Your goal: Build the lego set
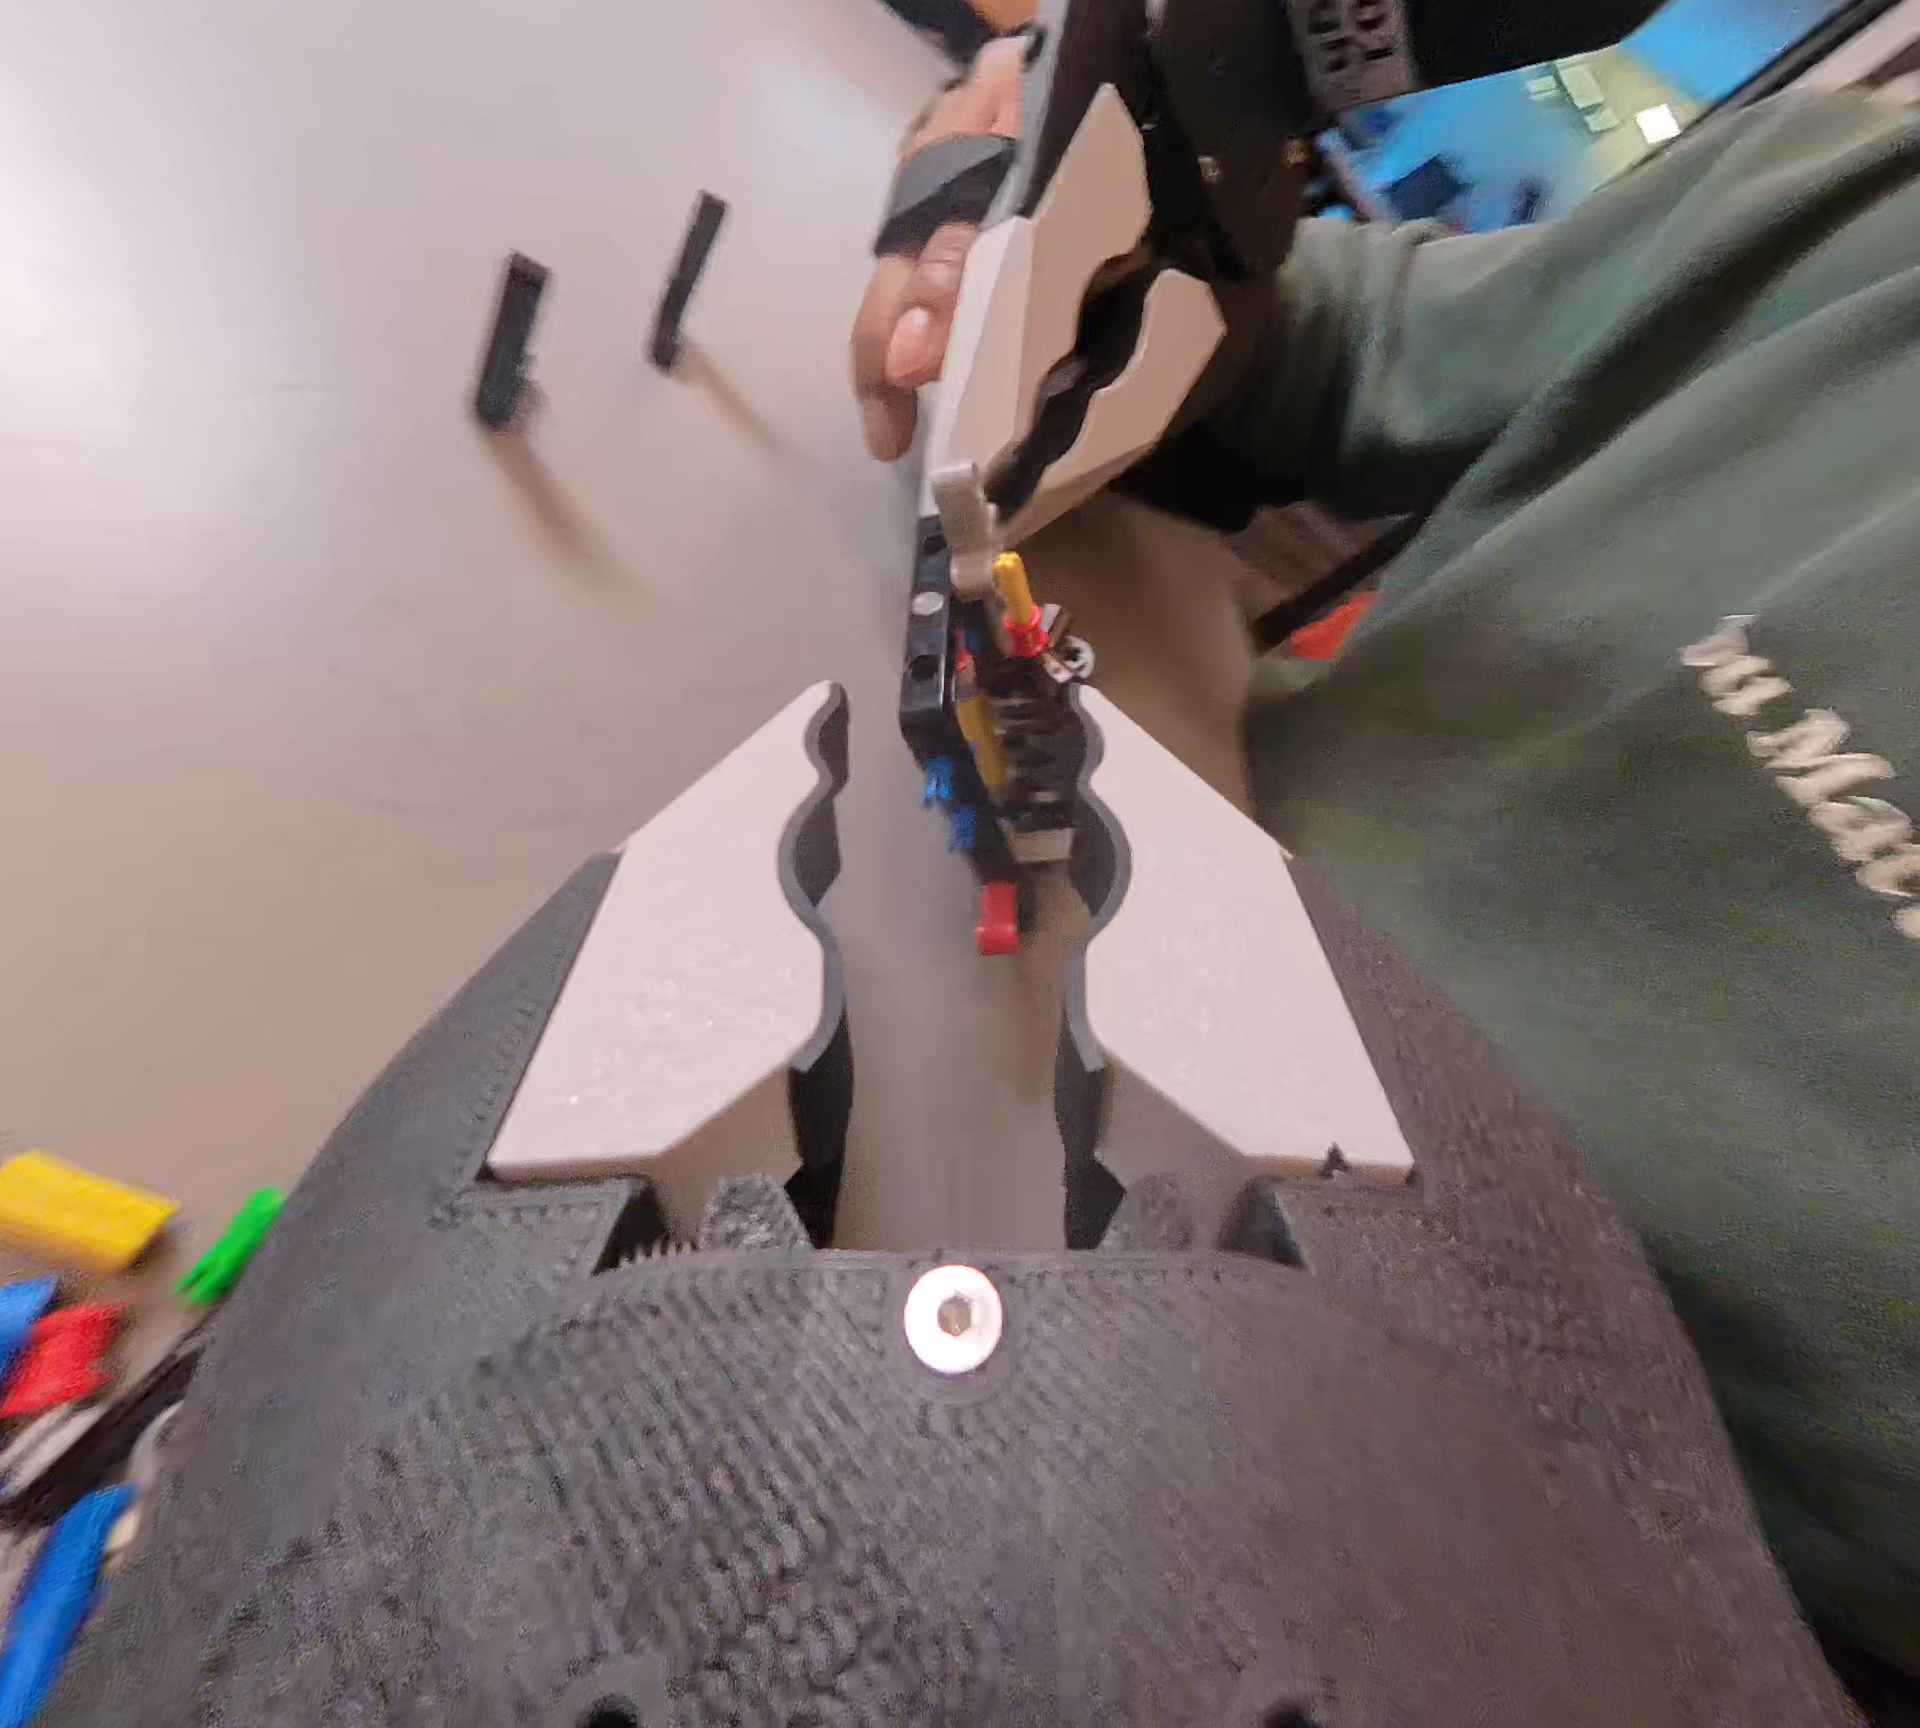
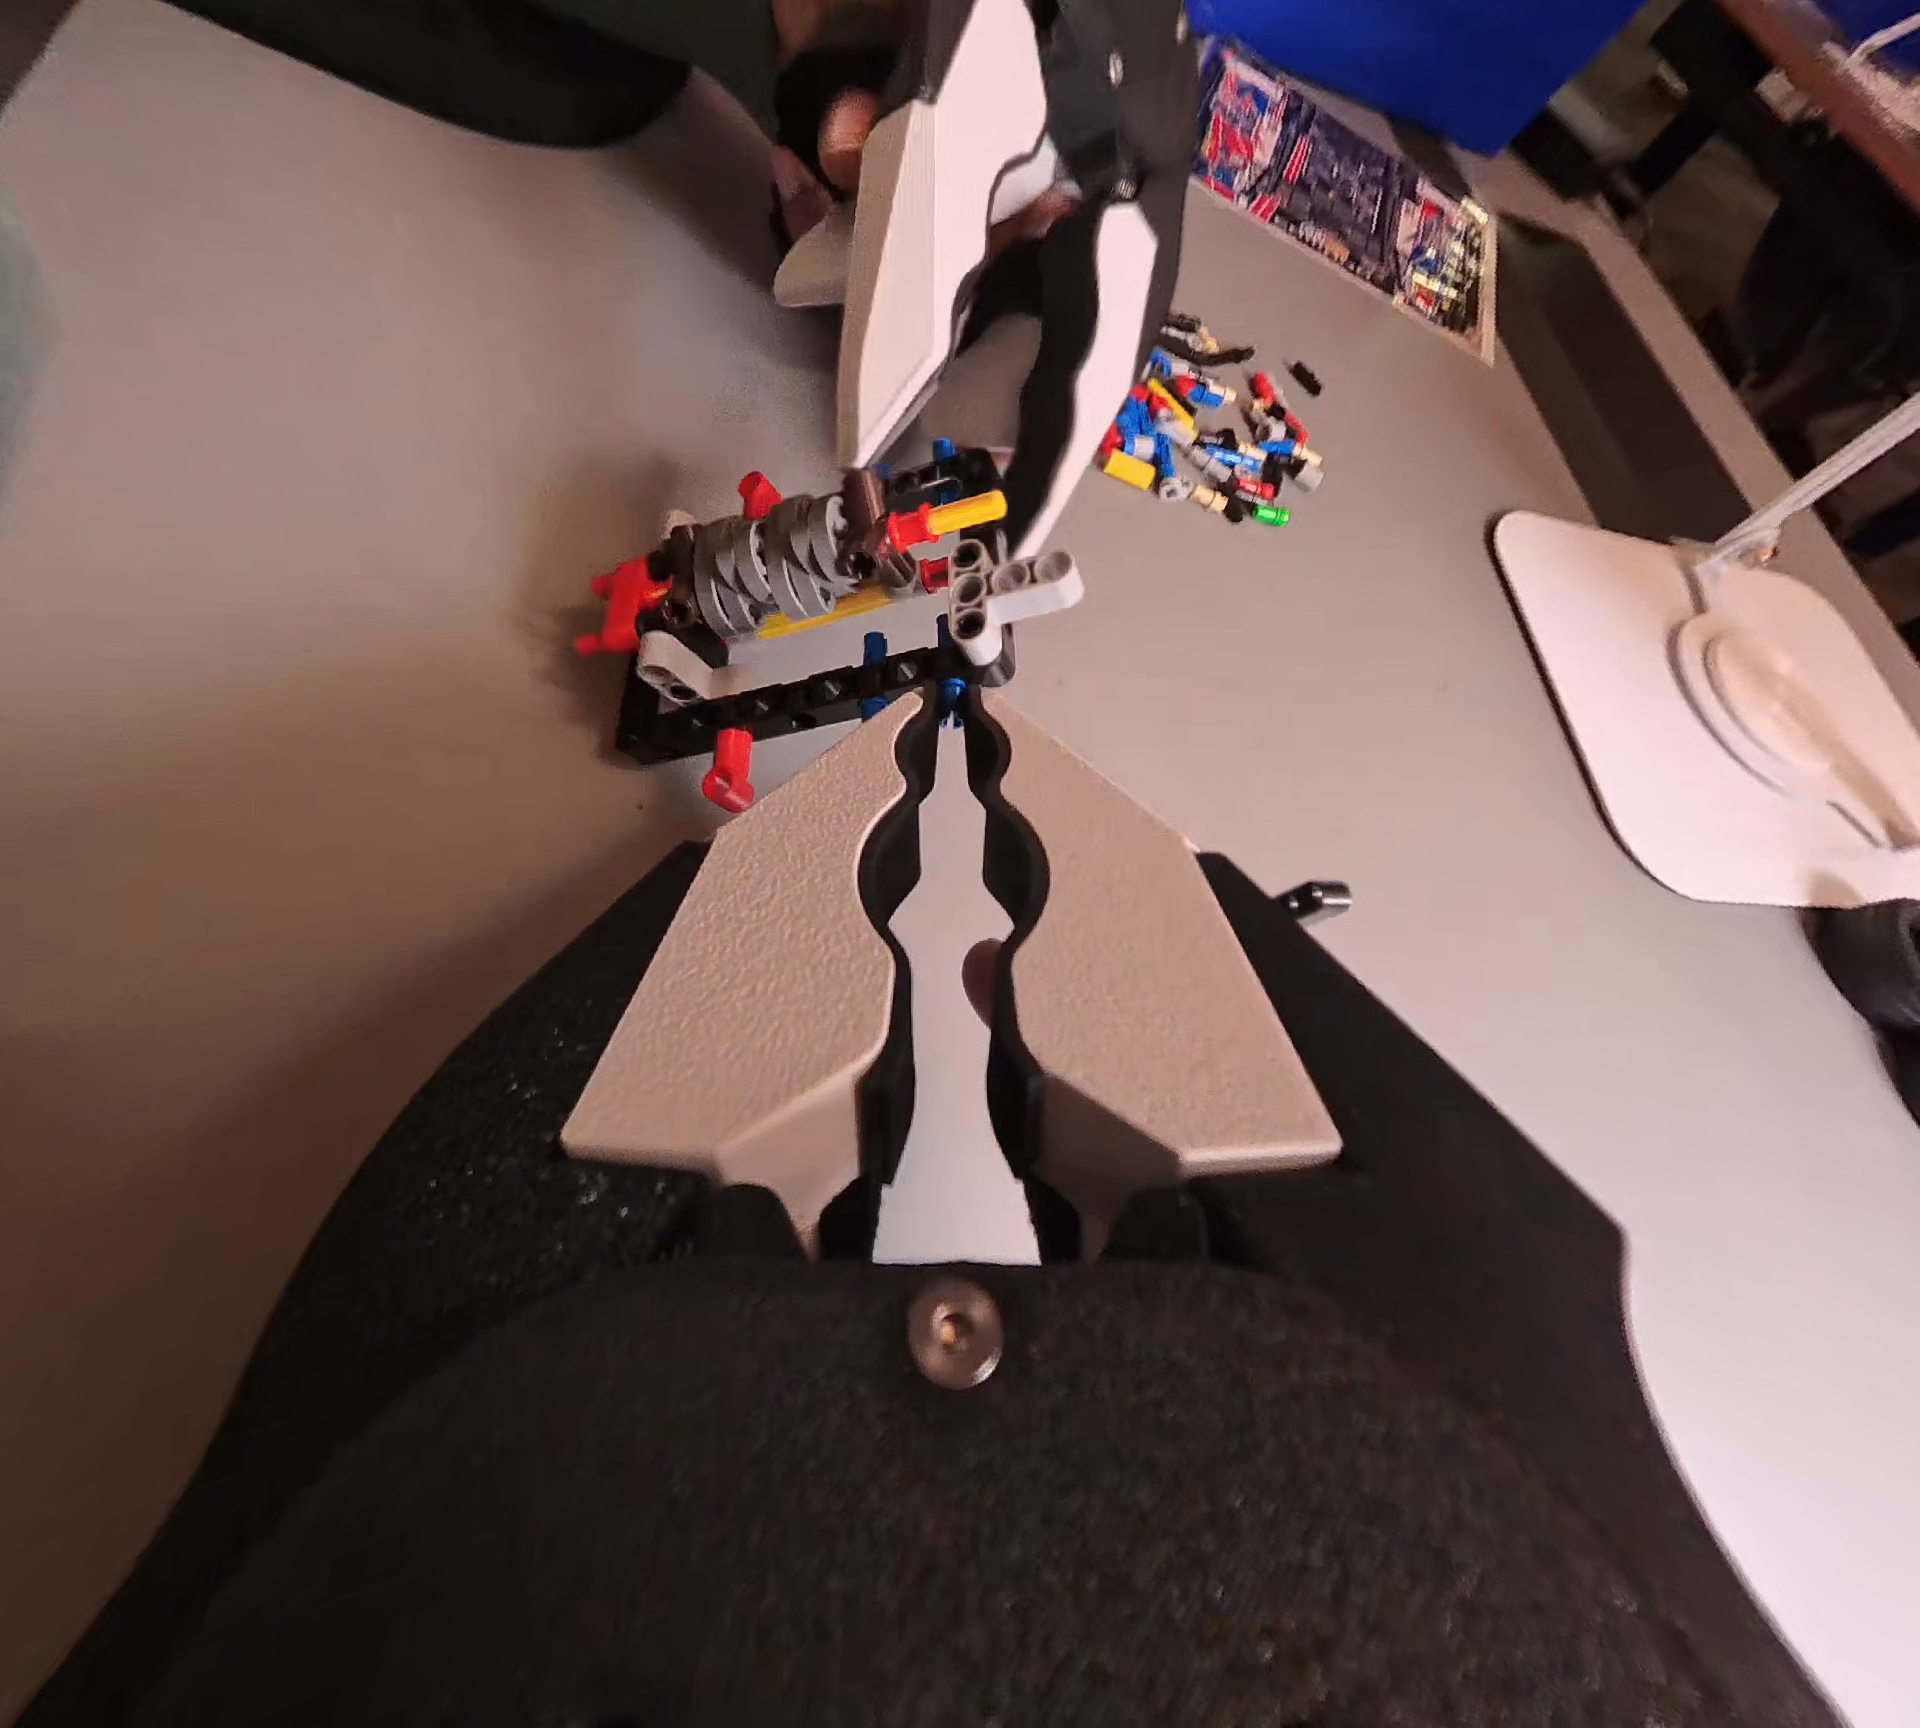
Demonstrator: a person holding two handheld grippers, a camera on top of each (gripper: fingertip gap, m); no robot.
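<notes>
The partly built lego model (image 2: 790, 598) stands on the grey table (image 2: 312, 431): a black beam frame with grey gears, red connectors, blue pins and a yellow axle. It also shows in the left wrist view (image 1: 1023, 743). My left gripper (image 1: 961, 712) is open, with its fingers on either side of the model's axle end; it also shows in the right wrist view (image 2: 940, 515). My right gripper (image 2: 943, 702) is shut on a light grey angled beam (image 2: 1013, 592) and holds it against the model's end. In the left wrist view, my right gripper (image 1: 987, 494) pinches this beam (image 1: 966, 525).
A pile of loose coloured pieces (image 2: 1210, 442) lies beyond the model. Behind it are an instruction booklet (image 2: 1340, 192) and a blue bin (image 2: 1455, 5). A white lamp base (image 2: 1704, 691) stands at the right. Two black beams (image 1: 509, 338) lie apart on the table. A green-sleeved arm (image 1: 1558, 639) is close by.
</notes>
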